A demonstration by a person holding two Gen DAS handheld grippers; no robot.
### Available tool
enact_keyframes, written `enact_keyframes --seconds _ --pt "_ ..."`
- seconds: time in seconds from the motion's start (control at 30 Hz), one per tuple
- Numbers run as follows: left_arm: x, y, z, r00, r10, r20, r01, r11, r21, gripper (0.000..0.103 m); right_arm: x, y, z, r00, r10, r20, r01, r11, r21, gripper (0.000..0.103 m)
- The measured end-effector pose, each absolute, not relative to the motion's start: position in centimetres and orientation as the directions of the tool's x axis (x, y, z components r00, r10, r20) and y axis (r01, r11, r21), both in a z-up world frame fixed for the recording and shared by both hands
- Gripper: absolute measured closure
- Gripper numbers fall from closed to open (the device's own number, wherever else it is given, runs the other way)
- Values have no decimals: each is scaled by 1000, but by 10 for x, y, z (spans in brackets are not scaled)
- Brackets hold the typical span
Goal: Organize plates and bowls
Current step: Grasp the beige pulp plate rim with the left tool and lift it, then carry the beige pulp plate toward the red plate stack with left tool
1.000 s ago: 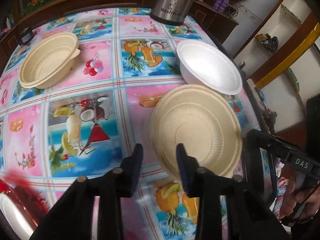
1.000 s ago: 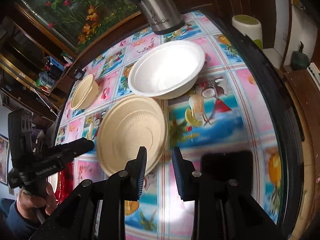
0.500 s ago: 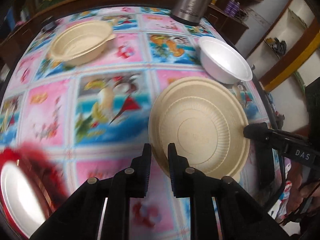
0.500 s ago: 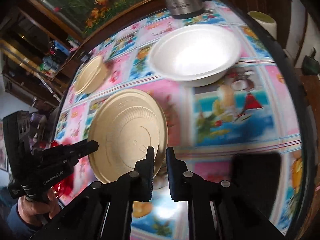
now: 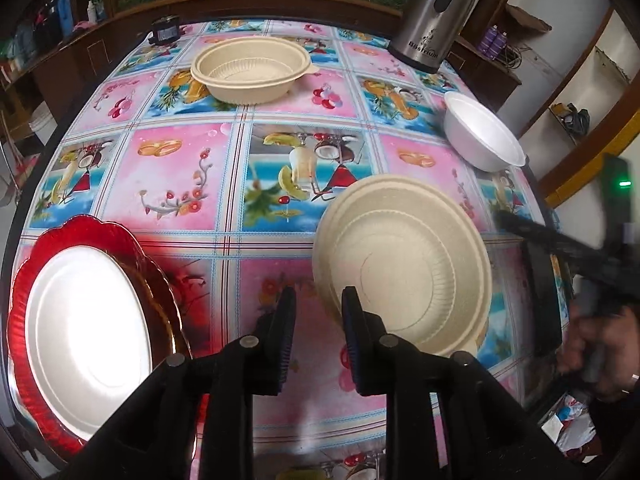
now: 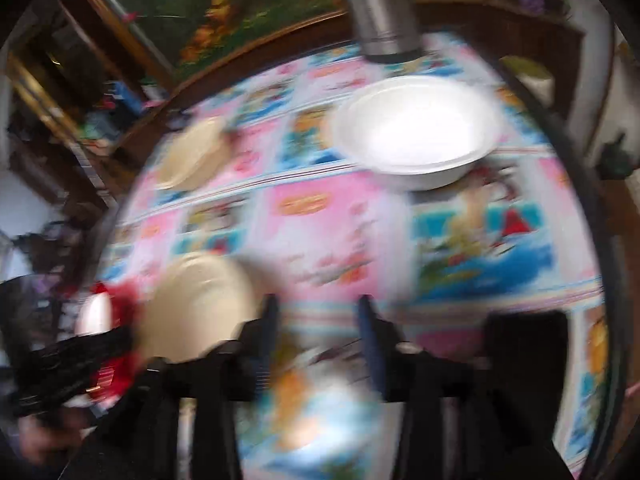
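Observation:
A ribbed beige plate (image 5: 404,264) lies on the fruit-print tablecloth. My left gripper (image 5: 318,312) is at its left rim with its jaws opening. The rim's edge sits just inside the gap beside the right finger, and the pads do not press on it. Left of it, a white plate (image 5: 84,320) rests on a red scalloped plate (image 5: 80,228). A beige bowl (image 5: 250,70) stands at the back and a white foam bowl (image 5: 482,136) at the right. In the blurred right wrist view, my right gripper (image 6: 319,316) is opening over bare cloth, with the beige plate (image 6: 196,304) to its left and the white bowl (image 6: 416,132) beyond.
A steel flask (image 5: 432,12) stands at the table's far right corner. A dark flat object (image 6: 524,332) lies by the near edge. A small black device (image 5: 164,32) sits at the back left. The table's dark rim (image 5: 24,200) curves close on the left.
The left gripper closed at the beige plate's rim, moved left with it toward the red plate, then widened. The right gripper's jaws narrowed, then spread wide, and the plate is now farther to its left.

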State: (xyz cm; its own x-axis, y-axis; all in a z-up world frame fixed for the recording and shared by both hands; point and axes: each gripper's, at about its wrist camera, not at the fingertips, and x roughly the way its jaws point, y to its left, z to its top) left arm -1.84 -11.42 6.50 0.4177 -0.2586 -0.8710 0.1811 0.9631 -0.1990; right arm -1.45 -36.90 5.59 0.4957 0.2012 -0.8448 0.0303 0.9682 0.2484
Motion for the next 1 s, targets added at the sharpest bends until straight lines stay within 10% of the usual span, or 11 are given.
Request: enact_keyframes --seconds 0.3,0.5,0.57,0.67,1.0 --pt "-25 -119 67 430 -236 -871 194 967 -166 75 -2 -348 26 604 125 -787 -3 988 154 54" --pt "-13 -120 56 394 -264 -880 168 962 -213 54 -3 -338 19 614 129 -779 -42 990 131 1" --pt "-8 -123 51 393 -247 -886 161 967 -198 54 -4 -336 17 613 104 -783 -37 994 103 1" --pt "0 -127 40 363 -235 -902 154 970 -190 81 -4 -330 14 601 90 -794 -74 996 57 1" --pt "6 -134 40 380 -218 -899 179 971 -160 80 -6 -320 12 583 68 -810 -149 989 -24 1"
